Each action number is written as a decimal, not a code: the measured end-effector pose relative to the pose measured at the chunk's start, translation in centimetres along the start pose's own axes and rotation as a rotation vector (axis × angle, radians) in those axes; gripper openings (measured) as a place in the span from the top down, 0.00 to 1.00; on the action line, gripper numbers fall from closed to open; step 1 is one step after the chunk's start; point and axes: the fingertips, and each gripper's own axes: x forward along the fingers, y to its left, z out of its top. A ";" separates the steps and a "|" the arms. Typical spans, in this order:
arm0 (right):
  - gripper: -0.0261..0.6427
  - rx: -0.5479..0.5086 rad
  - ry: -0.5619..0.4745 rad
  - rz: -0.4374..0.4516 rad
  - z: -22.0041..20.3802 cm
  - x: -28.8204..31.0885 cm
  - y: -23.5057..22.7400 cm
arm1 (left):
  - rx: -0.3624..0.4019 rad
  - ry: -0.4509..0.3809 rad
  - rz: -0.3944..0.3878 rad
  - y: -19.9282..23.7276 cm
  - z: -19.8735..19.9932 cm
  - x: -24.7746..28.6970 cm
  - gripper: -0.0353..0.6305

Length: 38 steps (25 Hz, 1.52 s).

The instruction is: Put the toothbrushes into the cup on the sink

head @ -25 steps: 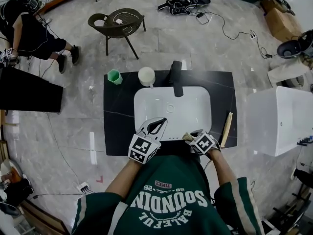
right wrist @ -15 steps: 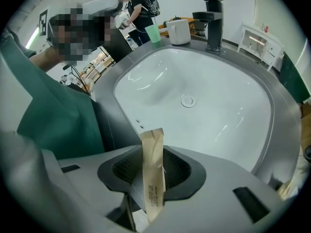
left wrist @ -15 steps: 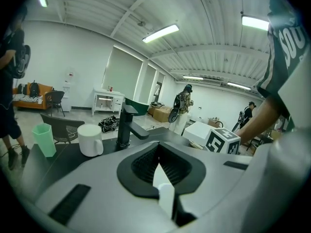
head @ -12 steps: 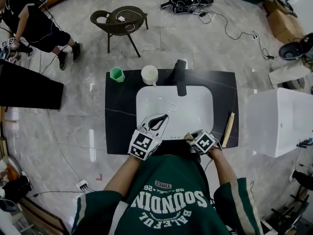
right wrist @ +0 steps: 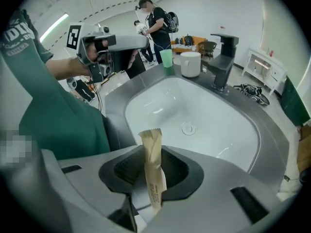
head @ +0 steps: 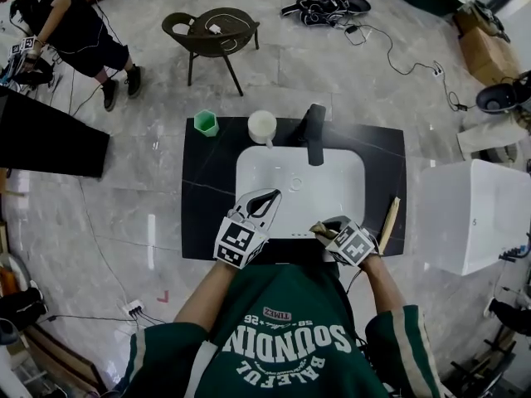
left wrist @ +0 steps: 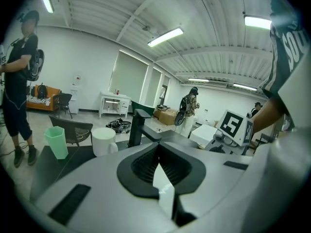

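My right gripper [head: 323, 232] [right wrist: 154, 154] hangs over the front rim of the white sink [head: 249, 168]. Its jaws have just been closing and now pinch a toothbrush in a tan paper wrapper [right wrist: 152, 165] [head: 318, 230], which stands up between the pads. A second wrapped toothbrush [head: 387, 222] lies on the black counter to the right of the basin. A white mug [head: 262, 126] [left wrist: 103, 141] [right wrist: 190, 63] and a green cup [head: 205, 123] [left wrist: 57, 141] [right wrist: 166, 58] stand at the back left. My left gripper [head: 265, 201] [left wrist: 158, 152] is shut and empty over the basin's front left.
A black faucet [head: 314, 133] [right wrist: 222, 62] rises behind the basin, next to the mug. A white cabinet [head: 473, 214] stands to the right of the counter. On the floor beyond are a dark chair [head: 211, 36], cables and a bag; a person [head: 70, 31] stands far left.
The right gripper has closed on the wrapped toothbrush and risen a little from the sink's front edge. The left gripper has drifted slightly left. The person at the far left has moved.
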 end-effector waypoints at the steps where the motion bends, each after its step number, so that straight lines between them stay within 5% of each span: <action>1: 0.78 -0.013 -0.016 0.002 0.8 -0.3 0.1 | 0.000 -0.003 0.006 0.3 0.1 -0.2 0.93; 38: 0.81 0.025 -0.831 0.014 28.1 -12.6 -3.0 | -0.051 -0.061 0.167 6.3 0.8 -4.8 0.93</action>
